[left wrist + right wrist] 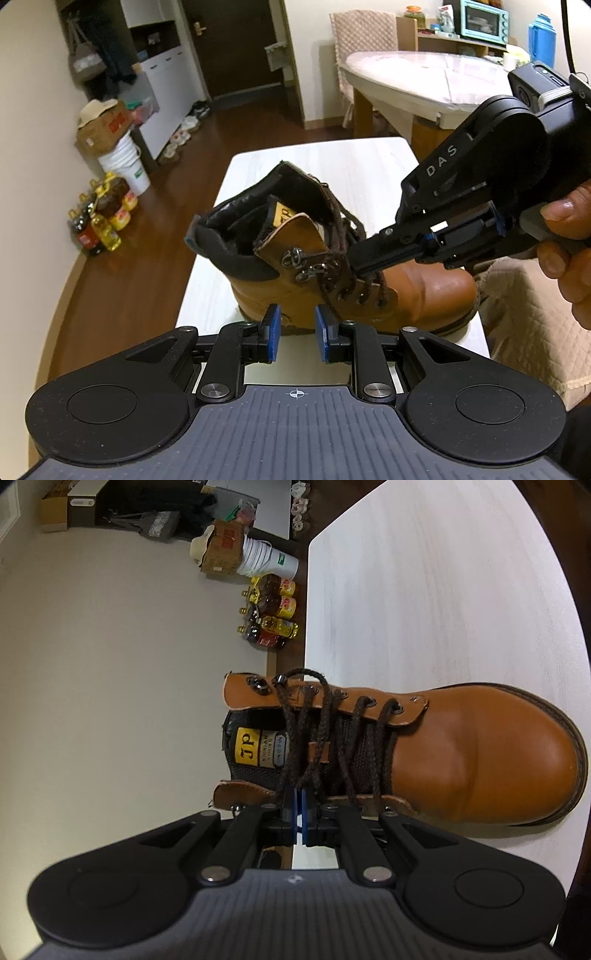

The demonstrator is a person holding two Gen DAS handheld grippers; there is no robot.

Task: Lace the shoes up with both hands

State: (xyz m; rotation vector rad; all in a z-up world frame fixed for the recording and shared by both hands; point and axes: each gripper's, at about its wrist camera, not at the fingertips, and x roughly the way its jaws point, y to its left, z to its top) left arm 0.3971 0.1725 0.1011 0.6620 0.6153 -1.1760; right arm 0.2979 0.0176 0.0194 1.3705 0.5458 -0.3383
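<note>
A tan leather boot (417, 295) stands on a small white table (332, 162), toe to the right, with a dark brown lace (338, 236) through its eyelets. My left gripper (297, 332) is open and empty, just in front of the boot's near side. My right gripper (354, 260) reaches in from the right and is shut on the lace at the upper hooks. In the right wrist view the boot (480, 753) fills the frame, and the right gripper (298, 805) pinches the lace (321, 716) at the near eyelet row.
A quilted seat cover (532, 325) lies at the right of the table. Oil bottles (103, 218), a white bucket (125, 162) and a cardboard box stand on the wooden floor at the left. A dining table (424, 74) stands behind.
</note>
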